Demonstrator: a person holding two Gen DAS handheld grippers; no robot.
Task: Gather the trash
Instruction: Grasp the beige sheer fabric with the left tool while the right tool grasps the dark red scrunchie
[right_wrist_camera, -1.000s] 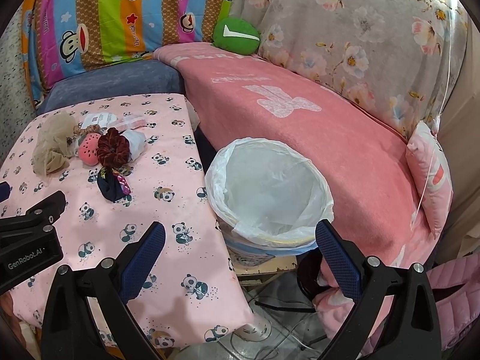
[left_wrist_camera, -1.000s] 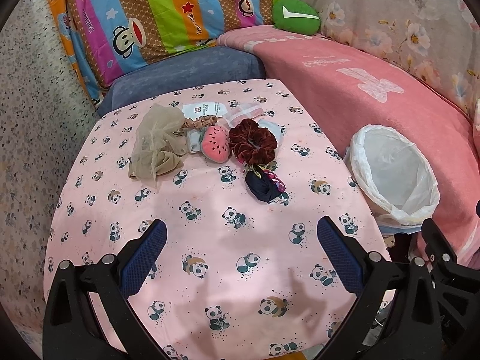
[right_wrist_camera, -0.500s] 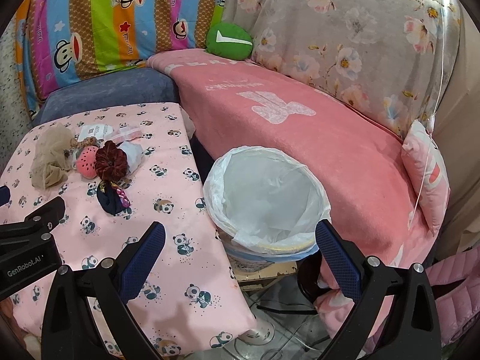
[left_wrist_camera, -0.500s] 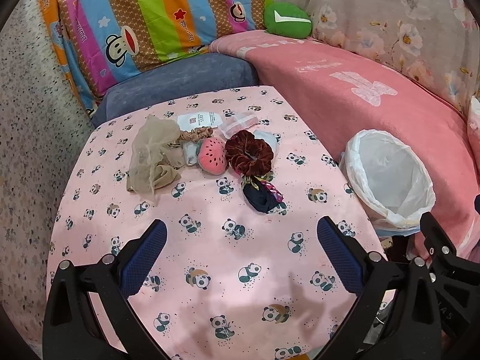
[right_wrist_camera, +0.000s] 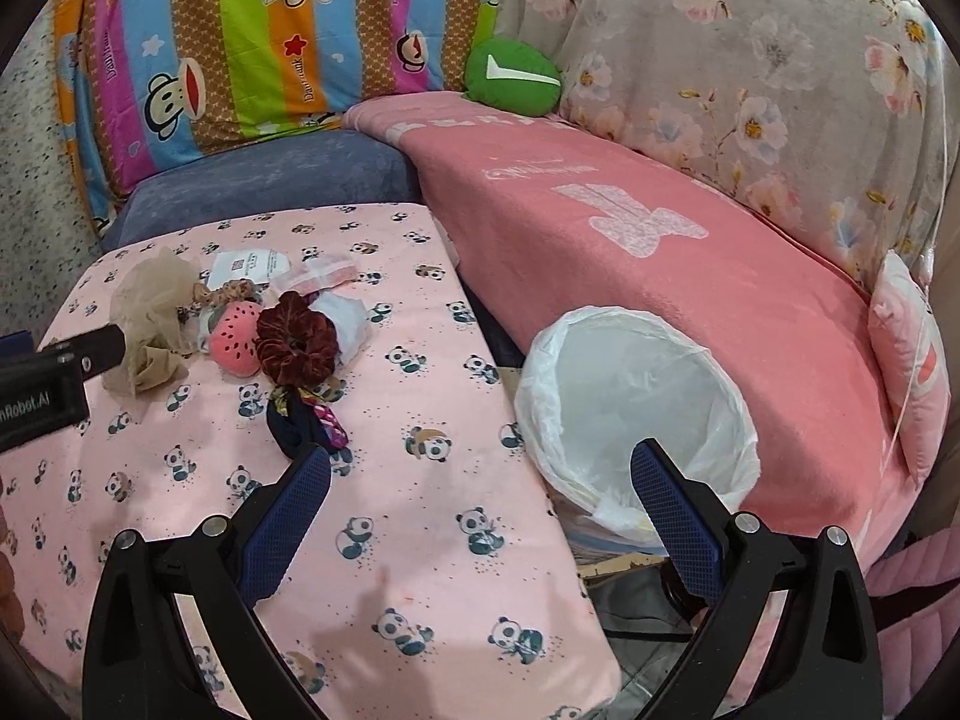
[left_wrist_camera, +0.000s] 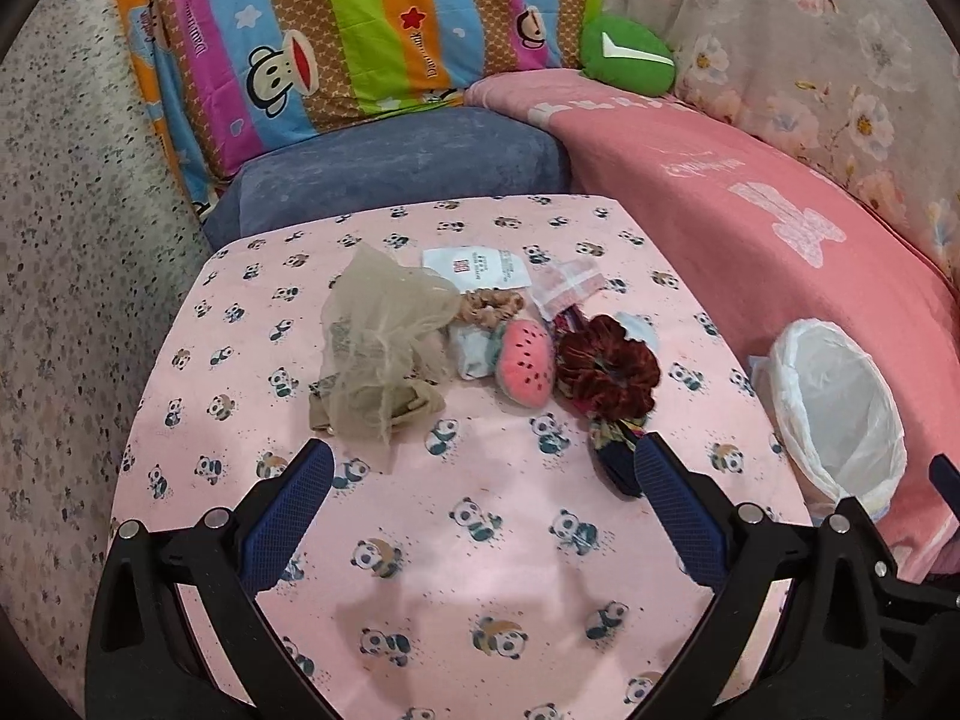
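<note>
1. Left gripper (left_wrist_camera: 483,477): jaws spread wide and empty, hovering over the panda-print tablecloth (left_wrist_camera: 480,570). Right gripper (right_wrist_camera: 480,480): also wide and empty, straddling the cloth's edge and the bin.

2. Just beyond the left claw's right finger lies a dark navy hair tie with a patterned ribbon (left_wrist_camera: 615,450), partly hidden by that finger. It looks light and floppy; pinching across its bunched middle should hold it.

3. Just past the right claw's right finger, off the table's side, stands the bin lined with a white bag (right_wrist_camera: 639,396). The liner looks thin, so a drop from above seems safer than pushing in.

4. Ahead of the left claw, slightly right, sits a dark red velvet scrunchie (left_wrist_camera: 606,369): soft, springy, easy to squeeze anywhere on its ring. The watermelon plush (left_wrist_camera: 528,363) touches its left side.

5. Ahead and left, the beige mesh fabric (left_wrist_camera: 381,348) is loose and likely to snag or trail; take it at the thickest bundle.

6. Farthest are the flat pieces: a printed white packet (left_wrist_camera: 477,267) and a clear wrapper (left_wrist_camera: 567,285). Both look slippery and thin, so an edge pinch is probably needed.
</note>
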